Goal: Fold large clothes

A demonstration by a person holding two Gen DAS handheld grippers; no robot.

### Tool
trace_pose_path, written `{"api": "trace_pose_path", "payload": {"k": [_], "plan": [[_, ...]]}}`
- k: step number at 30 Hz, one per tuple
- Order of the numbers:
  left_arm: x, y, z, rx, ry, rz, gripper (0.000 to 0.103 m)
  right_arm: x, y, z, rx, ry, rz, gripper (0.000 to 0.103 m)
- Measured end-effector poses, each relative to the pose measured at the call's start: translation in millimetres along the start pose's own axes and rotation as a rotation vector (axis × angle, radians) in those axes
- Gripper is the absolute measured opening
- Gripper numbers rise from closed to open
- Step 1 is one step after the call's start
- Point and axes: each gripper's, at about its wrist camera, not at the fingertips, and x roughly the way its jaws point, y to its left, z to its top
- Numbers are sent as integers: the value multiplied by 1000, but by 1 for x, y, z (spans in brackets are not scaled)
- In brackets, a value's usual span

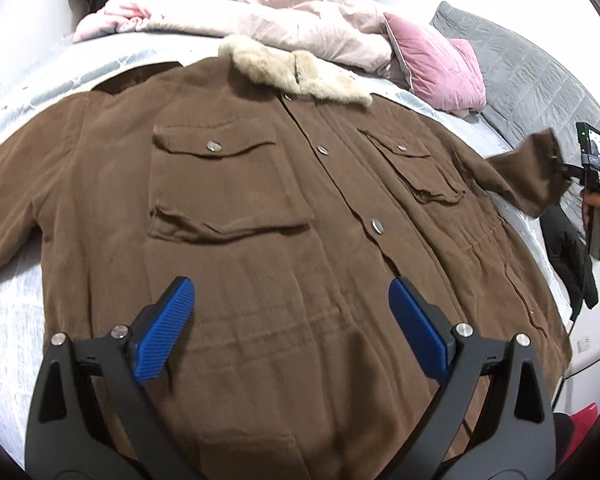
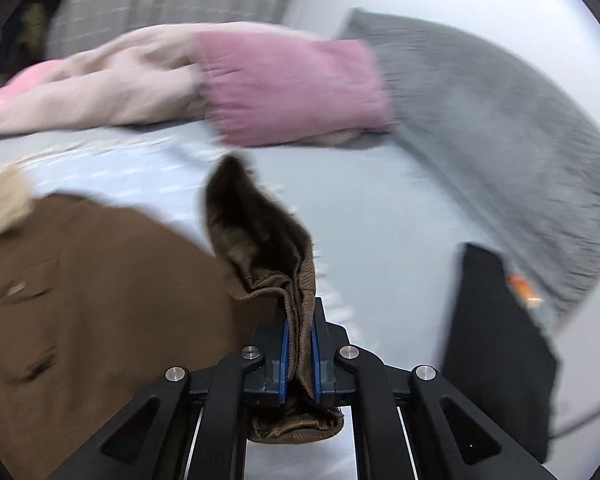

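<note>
Hovering with jaws apart at lower centre, left gripper (image 1: 292, 332) holding nothing above brown coat (image 1: 260, 208), lying face-up on bed (image 1: 4, 320), long axis running bottom to top, fur collar (image 1: 296, 70) pointing to upper frame. Clamping sleeve cuff (image 2: 284, 280) at lower centre, right gripper (image 2: 299, 356) lifting it: sleeve-folding step, probably needing carrying inward across the chest.

Matt brown cloth coat (image 1: 260, 208), fluffy fur collar (image 1: 296, 70).
</note>
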Motion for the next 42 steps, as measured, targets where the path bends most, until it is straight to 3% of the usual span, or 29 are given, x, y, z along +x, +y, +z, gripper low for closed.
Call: {"api": "trace_pose_path", "payload": {"k": [3,7,10,13,15,16,18,21,23,26,29,33,37,40,42], "plan": [[6,7,2,-15,-7,16,98,26,-34,16,7,-22,-165,7],[23,17,5,-45,30,27,98,71,-51,22,-8,-2,-261,7],[29,22,10,-33,48,49,98,117,-39,8,-39,93,-280,8],[21,31,25,12,42,124,98,153,-32,-8,-5,213,-295,18],[13,43,40,44,24,184,98,161,-32,-9,-12,223,-357,24],[11,51,51,63,21,229,98,159,-32,-4,-4,200,-346,27],[11,70,72,81,28,291,98,139,-28,12,25,127,-253,49],[19,106,116,73,10,361,98,103,-7,30,10,8,-102,66],[29,128,144,46,-5,372,98,70,32,51,-26,-52,79,67],[52,138,176,-2,-7,327,98,33,98,67,-67,-72,307,67],[78,119,205,-24,-11,254,97,5,179,76,-104,-31,532,67],[103,75,242,-10,-59,179,89,-39,301,79,-156,18,740,66],[140,38,272,16,-57,110,77,-68,387,79,-189,3,850,66],[173,34,279,-19,3,91,70,-62,420,80,-193,-8,849,65],[199,46,276,-98,64,111,67,-52,443,75,-183,21,831,65]]}}
